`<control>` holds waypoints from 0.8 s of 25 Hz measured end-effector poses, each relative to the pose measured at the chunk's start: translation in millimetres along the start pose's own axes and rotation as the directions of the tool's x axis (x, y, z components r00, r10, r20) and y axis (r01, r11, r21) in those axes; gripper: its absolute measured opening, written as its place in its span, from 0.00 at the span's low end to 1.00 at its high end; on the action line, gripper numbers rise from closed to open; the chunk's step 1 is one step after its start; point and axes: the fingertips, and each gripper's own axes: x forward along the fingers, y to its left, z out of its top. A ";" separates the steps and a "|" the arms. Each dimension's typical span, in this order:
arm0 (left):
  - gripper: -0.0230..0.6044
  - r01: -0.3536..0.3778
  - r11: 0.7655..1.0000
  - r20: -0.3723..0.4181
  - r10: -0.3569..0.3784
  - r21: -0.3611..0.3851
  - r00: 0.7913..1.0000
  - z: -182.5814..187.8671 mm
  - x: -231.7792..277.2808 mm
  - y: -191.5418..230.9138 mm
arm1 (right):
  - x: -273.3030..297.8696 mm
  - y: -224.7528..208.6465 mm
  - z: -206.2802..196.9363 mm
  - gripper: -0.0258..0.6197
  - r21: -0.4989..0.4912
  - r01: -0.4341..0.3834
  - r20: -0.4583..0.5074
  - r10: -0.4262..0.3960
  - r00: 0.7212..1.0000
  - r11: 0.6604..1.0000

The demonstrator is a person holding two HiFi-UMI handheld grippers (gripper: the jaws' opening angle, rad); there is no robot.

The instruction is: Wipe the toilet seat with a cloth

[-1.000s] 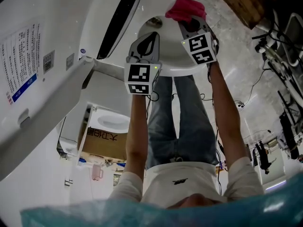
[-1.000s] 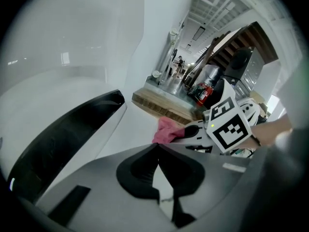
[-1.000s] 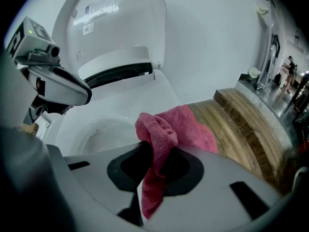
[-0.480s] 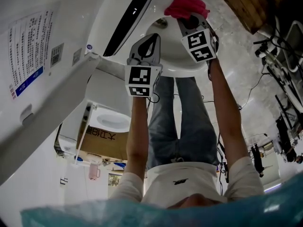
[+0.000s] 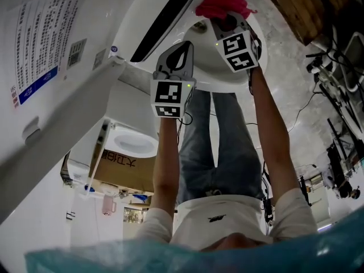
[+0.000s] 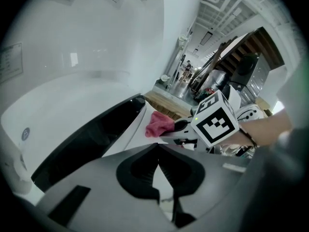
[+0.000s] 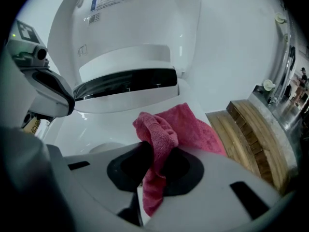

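Your right tool (image 7: 155, 170) is clenched on the pink cloth (image 7: 190, 124). One fold is pinched between the jaws with a tail trailing back toward you, and the rest is bunched just ahead of the tips. That bunch lies on the toilet seat (image 7: 140, 104) at its right rear, close to the dark strip (image 7: 125, 83) below the raised lid (image 7: 120, 28). Your left tool (image 6: 157, 151) hangs to the left of the cloth and apart from it, jaws closed together on nothing. Wooden boards (image 7: 251, 134) lie to the right of the toilet.
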 end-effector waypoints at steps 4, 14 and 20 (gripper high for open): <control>0.05 -0.008 1.000 -0.009 0.007 -0.017 1.000 -7.3 -9.0 6.8 | 4.6 8.9 5.5 0.12 -0.021 0.000 -0.009 0.000 1.000 1.000; 0.05 -0.043 0.998 0.008 0.043 -0.041 0.999 -22.4 -30.8 23.8 | 12.2 36.6 13.8 0.12 -0.074 -0.031 -0.031 0.028 0.999 0.997; 0.05 -0.053 0.997 0.011 0.054 -0.052 0.998 -33.9 -42.0 25.4 | 16.8 60.9 15.8 0.12 -0.111 -0.062 -0.036 0.059 0.998 0.992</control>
